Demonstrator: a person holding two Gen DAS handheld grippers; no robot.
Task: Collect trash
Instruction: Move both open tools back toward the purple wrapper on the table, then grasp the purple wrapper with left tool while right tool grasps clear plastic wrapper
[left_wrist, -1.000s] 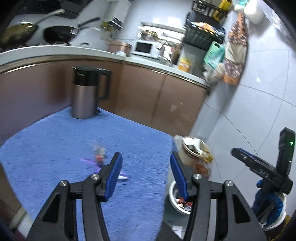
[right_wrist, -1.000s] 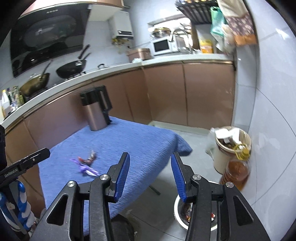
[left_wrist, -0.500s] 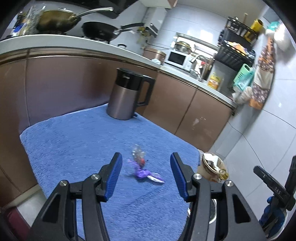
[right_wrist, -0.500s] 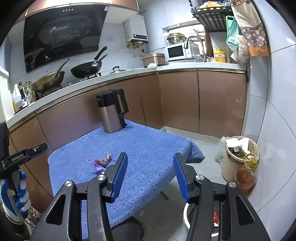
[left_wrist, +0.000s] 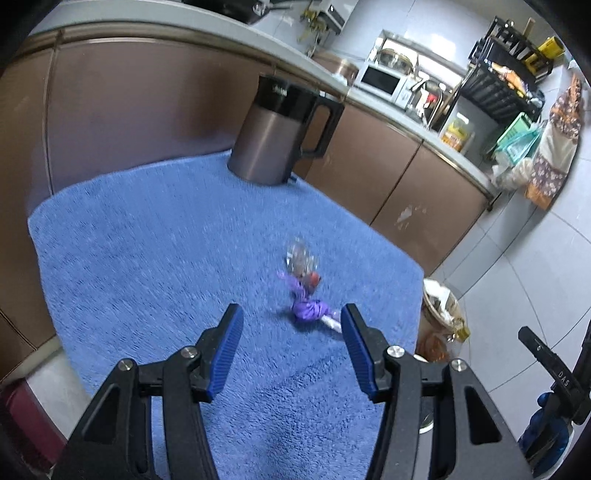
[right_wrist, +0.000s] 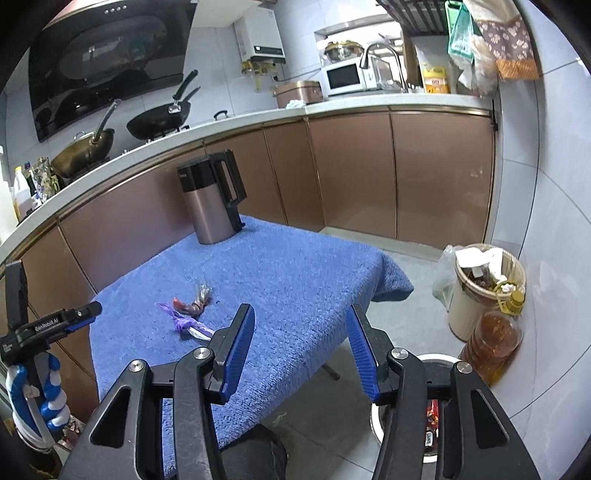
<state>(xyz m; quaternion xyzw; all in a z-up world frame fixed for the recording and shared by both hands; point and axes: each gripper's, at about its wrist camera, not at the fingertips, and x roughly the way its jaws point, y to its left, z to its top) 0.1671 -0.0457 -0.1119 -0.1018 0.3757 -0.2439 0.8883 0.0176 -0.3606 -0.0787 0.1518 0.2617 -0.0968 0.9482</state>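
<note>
A crumpled purple wrapper (left_wrist: 309, 309) and a clear wrapper with red inside (left_wrist: 303, 263) lie on the blue towel-covered table (left_wrist: 147, 240). They also show in the right wrist view, the purple wrapper (right_wrist: 184, 323) and the clear one (right_wrist: 197, 299). My left gripper (left_wrist: 291, 350) is open and empty, just short of the purple wrapper. My right gripper (right_wrist: 301, 347) is open and empty, off the table's right front edge, above a steel bowl (right_wrist: 428, 413) on the floor that holds trash.
A steel kettle with a black handle (left_wrist: 275, 133) stands at the table's far edge. A full beige bin (right_wrist: 480, 288) and an oil bottle (right_wrist: 495, 339) stand on the floor by the tiled wall. Brown cabinets run behind the table.
My left gripper has swung left from the table's right edge and closed in on the wrappers. My right gripper has risen and pulled back a little.
</note>
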